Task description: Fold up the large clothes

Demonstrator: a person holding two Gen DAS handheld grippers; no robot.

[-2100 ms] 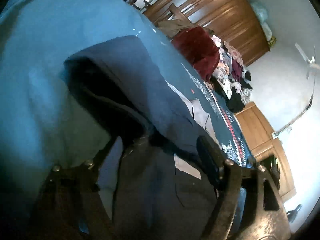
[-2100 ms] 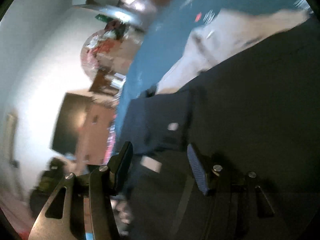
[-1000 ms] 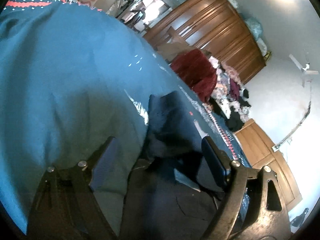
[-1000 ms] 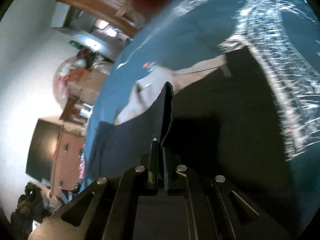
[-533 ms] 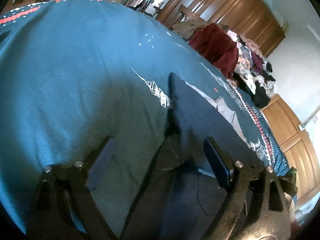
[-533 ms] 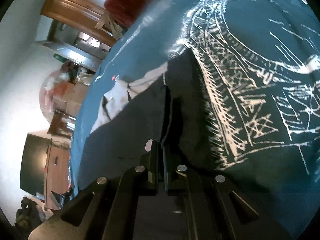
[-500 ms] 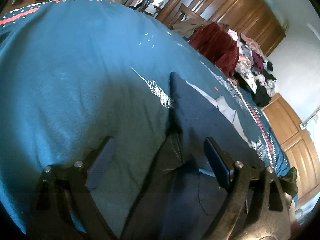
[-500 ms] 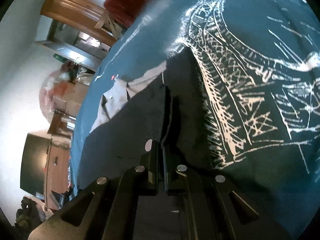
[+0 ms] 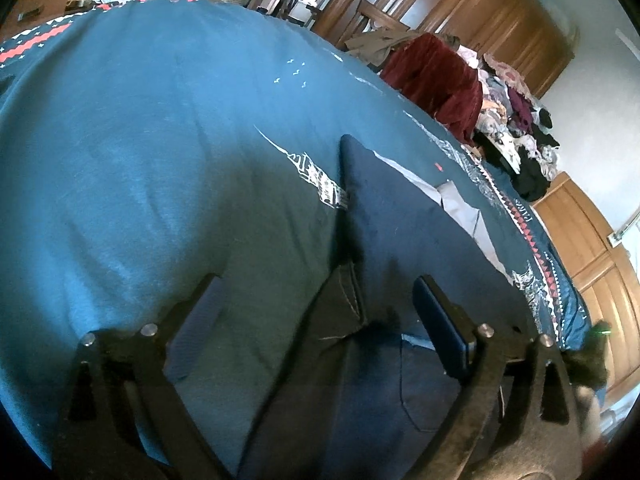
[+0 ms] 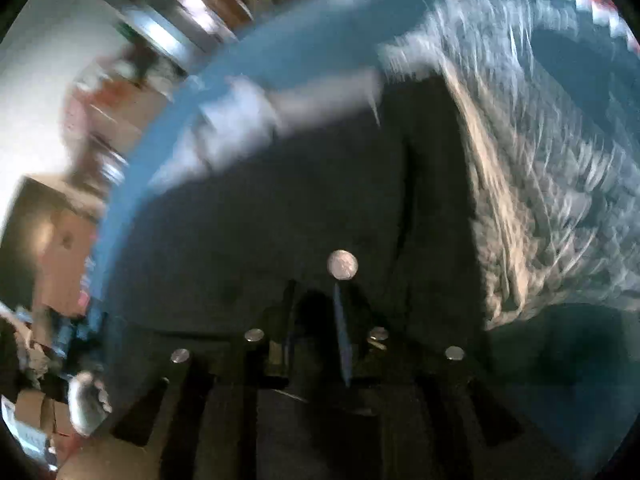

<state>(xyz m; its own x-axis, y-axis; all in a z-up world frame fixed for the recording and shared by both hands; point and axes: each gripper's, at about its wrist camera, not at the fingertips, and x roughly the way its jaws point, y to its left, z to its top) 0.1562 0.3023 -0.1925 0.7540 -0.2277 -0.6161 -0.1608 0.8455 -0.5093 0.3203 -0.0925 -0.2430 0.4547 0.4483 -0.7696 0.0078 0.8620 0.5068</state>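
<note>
The dark navy trousers (image 9: 404, 240) lie flat on the teal bedspread (image 9: 140, 140), with the left gripper (image 9: 316, 312) spread wide open over their waist part, while the right gripper (image 10: 316, 320), in a blurred view, has its jaws slightly apart over the same cloth.

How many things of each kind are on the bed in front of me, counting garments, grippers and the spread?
Dark navy garment, lying partly folded on the bed: 1
Teal bedspread with white prints: 1
Grippers: 2, the left gripper open over the garment's edge, the right gripper blurred
Heaps of other clothes beyond the bed: 1
Total: 5
</note>
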